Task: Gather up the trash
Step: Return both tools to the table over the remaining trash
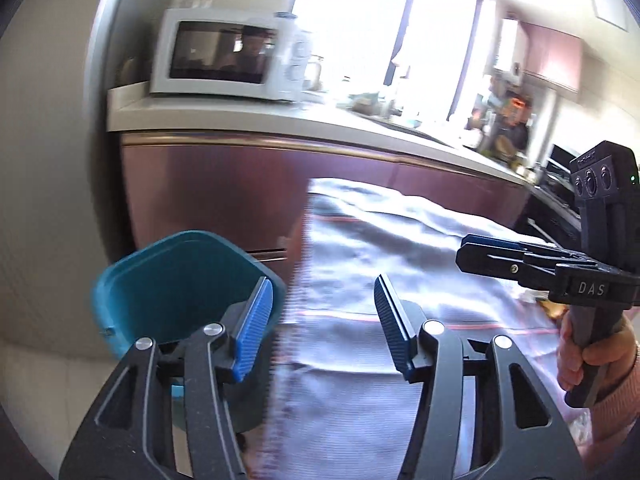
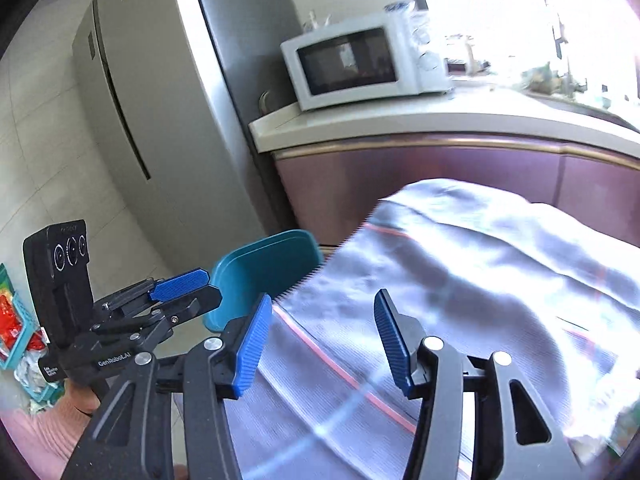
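A teal bin [image 1: 168, 280] stands on the floor at the left edge of a table draped in a grey cloth [image 1: 400, 260] with thin red lines. My left gripper [image 1: 324, 320] hangs open over the cloth's left edge, its left finger over the bin's rim, nothing between its blue pads. My right gripper [image 2: 322, 336] is also open and empty above the cloth [image 2: 460, 280], with the bin [image 2: 264, 276] just beyond its left finger. Each gripper shows in the other's view: the right gripper [image 1: 464, 250] at the right, held by a hand, and the left gripper [image 2: 200, 284] at the left. Both views are motion-blurred.
A white microwave [image 1: 224, 56] sits on a pale counter [image 1: 240, 120] over maroon cabinets behind the table. A steel fridge [image 2: 132, 120] stands at the left. A teal basket [image 2: 16, 336] with red packets and crumpled wrappers lies on the floor at far left.
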The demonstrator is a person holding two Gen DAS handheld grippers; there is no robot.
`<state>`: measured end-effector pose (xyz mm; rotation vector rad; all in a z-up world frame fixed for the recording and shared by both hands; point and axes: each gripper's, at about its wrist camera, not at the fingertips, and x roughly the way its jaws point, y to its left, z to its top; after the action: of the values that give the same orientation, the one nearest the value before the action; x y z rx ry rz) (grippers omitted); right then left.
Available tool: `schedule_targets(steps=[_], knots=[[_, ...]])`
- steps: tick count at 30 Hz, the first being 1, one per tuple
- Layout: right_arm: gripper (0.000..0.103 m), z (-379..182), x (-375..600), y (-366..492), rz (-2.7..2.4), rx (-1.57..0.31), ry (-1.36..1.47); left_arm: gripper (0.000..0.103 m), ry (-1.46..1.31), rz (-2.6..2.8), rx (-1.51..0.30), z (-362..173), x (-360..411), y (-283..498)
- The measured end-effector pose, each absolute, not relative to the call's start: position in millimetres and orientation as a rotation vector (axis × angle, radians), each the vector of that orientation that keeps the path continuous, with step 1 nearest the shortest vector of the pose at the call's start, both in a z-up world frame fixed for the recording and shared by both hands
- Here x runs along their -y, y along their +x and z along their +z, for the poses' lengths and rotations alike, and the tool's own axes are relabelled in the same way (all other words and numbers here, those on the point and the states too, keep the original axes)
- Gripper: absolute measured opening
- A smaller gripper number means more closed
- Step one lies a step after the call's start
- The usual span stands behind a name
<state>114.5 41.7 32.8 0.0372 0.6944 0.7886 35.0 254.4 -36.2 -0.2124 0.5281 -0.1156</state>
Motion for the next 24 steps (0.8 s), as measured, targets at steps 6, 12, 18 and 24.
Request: schedule_targets(steps=[6,12,18,24], knots=[[0.055,40.0,42.3,78.2,0.617,-0.641,0.073,0.055,-0.168,-0.341,-0.541,-27.7,-164.6,39.0],[0.055,35.1,129.4,48.6,0.409,-0.625,0.146,0.055,-0.14,-0.566,-0.606,-38.6,-68.3,37.6],[0.055,29.2,201.3,21.1,0.23,-0.608,0.207,0.055,-0.093,-0.741,-0.667,-50.3,13.6,32.2],[0.055,11.0,240.8,3.5,0.145,-0.631,0.308,0.055,-0.058,-0.834,-0.742,-66.9,62.6,39.8]])
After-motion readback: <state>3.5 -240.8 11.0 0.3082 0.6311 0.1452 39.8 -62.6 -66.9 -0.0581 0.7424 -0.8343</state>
